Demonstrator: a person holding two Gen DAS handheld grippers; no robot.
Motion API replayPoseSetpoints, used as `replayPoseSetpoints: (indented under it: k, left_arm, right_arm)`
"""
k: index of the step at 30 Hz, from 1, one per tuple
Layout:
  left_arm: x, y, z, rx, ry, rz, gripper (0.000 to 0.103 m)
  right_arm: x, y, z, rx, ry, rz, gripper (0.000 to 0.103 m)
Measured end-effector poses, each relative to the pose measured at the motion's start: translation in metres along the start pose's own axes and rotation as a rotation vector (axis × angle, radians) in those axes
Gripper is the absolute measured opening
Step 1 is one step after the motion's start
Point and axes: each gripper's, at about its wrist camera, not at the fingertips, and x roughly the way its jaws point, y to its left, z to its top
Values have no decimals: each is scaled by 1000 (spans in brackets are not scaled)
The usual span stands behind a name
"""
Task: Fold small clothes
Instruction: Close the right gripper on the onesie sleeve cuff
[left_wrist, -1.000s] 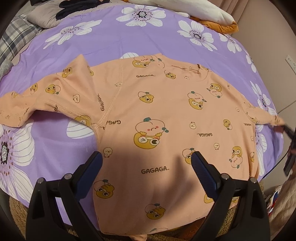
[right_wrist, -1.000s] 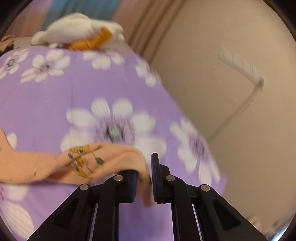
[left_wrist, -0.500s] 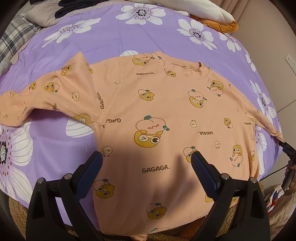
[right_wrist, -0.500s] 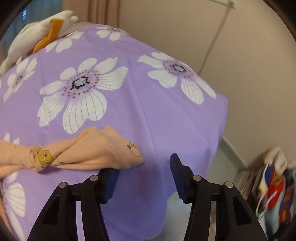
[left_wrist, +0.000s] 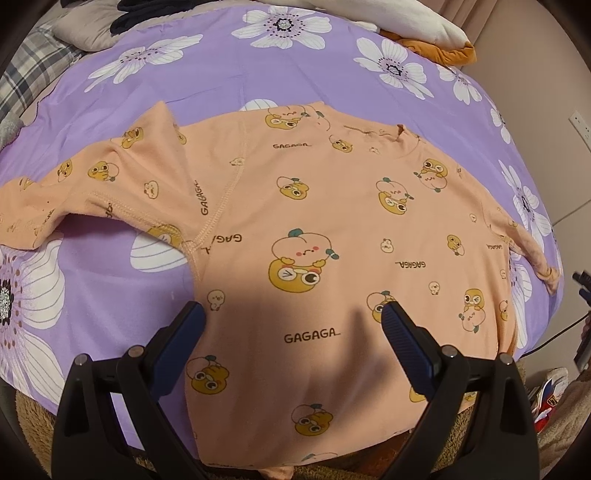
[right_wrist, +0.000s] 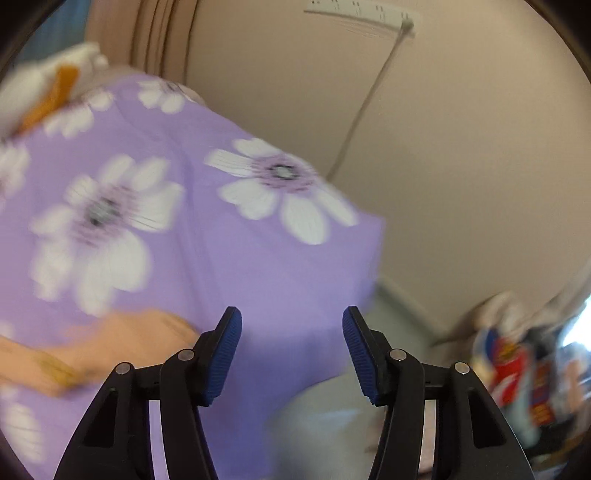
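The peach shirt (left_wrist: 314, 229) lies flat on the purple bedsheet (left_wrist: 207, 74), mid-frame, under the wide-open left hand-held gripper (left_wrist: 291, 317), while the empty right hand-held gripper (right_wrist: 291, 325) is opening lower right of its sleeve (right_wrist: 122, 339).

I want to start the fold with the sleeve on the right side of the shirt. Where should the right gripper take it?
Probably at the cuff of the peach shirt, coming in from the bed's right edge. The sleeve lies stretched out flat and ends there, slightly bunched, so there is a ridge to pinch. The right gripper sits just beside it, jaws opening and empty.
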Motion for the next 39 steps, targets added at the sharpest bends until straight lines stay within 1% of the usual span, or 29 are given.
replayPoseSetpoints:
  k: [1, 3, 4, 5, 6, 7, 9, 12, 13, 14, 15, 17, 18, 19, 20, 21, 22, 23, 25, 26, 27, 28, 29, 30, 31, 33, 35, 37, 39]
  left_arm:
    - [0, -1, 0, 2, 0, -1, 96]
    - [0, -2, -1, 5, 0, -6, 96]
    - [-1, -1, -1, 5, 0, -9, 96]
    - [-1, -1, -1, 4, 0, -12, 96]
    - [-1, -1, -1, 3, 0, -12, 96]
    - [-1, 0, 0, 1, 0, -12, 96]
    - [-2, 1, -1, -3, -1, -13, 96]
    - [-3, 4, -1, -13, -3, -16, 96]
    - [-3, 4, -1, -16, -3, -14, 96]
    - [-3, 4, -1, -17, -2, -13, 96]
    - [-2, 4, -1, -18, 0, -11, 96]
    - [-2, 4, -1, -17, 2, -9, 96]
    - [-2, 3, -1, -14, 1, -9, 96]
    - [-2, 3, -1, -12, 0, -9, 96]
    - [-2, 2, -1, -10, -1, -9, 96]
    - [-2, 2, -1, -8, -1, -9, 96]
    - [-2, 1, -1, -6, 0, -7, 96]
    - [-1, 1, -1, -4, 2, -4, 96]
    - [0, 0, -1, -3, 3, -1, 96]
    - [1, 0, -1, -2, 6, 1, 96]
    - [1, 0, -1, -1, 7, 2, 96]
    - [1, -1, -1, 1, 9, 5, 96]
    - [1, -1, -1, 1, 10, 6, 96]
    - [1, -1, -1, 2, 10, 6, 96]
    - [1, -2, -1, 2, 9, 5, 96]
    - [1, -3, 0, 5, 10, 6, 96]
    - [2, -4, 0, 9, 11, 12, 96]
    - [3, -6, 0, 14, 13, 11, 96]
    - [3, -8, 0, 15, 12, 7, 96]
  right_arm:
    - [-2, 4, 1, 10, 8, 33, 56]
    - [-5, 18, 4, 33, 43, 149, 56]
    - [-3, 22, 3, 41, 59, 186, 56]
    - [3, 29, 2, 64, 94, 249, 56]
    - [11, 34, -2, 88, 129, 278, 56]
    - [17, 37, -6, 105, 153, 282, 56]
    - [40, 39, -13, 170, 227, 258, 56]
    - [63, 33, -21, 257, 288, 269, 56]
    - [64, 32, -21, 271, 295, 274, 56]
    - [67, 31, -22, 285, 295, 277, 53]
    - [69, 31, -21, 281, 282, 272, 48]
    - [68, 35, -15, 257, 259, 270, 19]
    - [67, 36, -11, 256, 242, 284, 14]
    - [64, 38, -7, 260, 227, 309, 11]
    - [60, 37, -2, 272, 210, 335, 11]
    - [51, 34, 8, 297, 154, 398, 10]
    - [43, 33, 12, 305, 111, 434, 10]
    - [34, 29, 21, 309, 45, 476, 10]
    - [15, 20, 39, 303, -135, 597, 10]
    - [12, 18, 42, 296, -189, 645, 10]
    - [7, 11, 44, 291, -280, 688, 10]
    - [6, 7, 42, 288, -323, 681, 10]
    - [8, 3, 39, 289, -336, 655, 10]
    - [15, -3, 34, 307, -317, 628, 10]
    - [21, -6, 28, 328, -290, 610, 10]
    - [46, -22, 11, 399, -159, 543, 10]
    - [54, -32, -4, 431, -101, 510, 10]
    - [55, -36, -11, 438, -62, 512, 10]
    - [56, -32, -8, 423, -32, 528, 11]
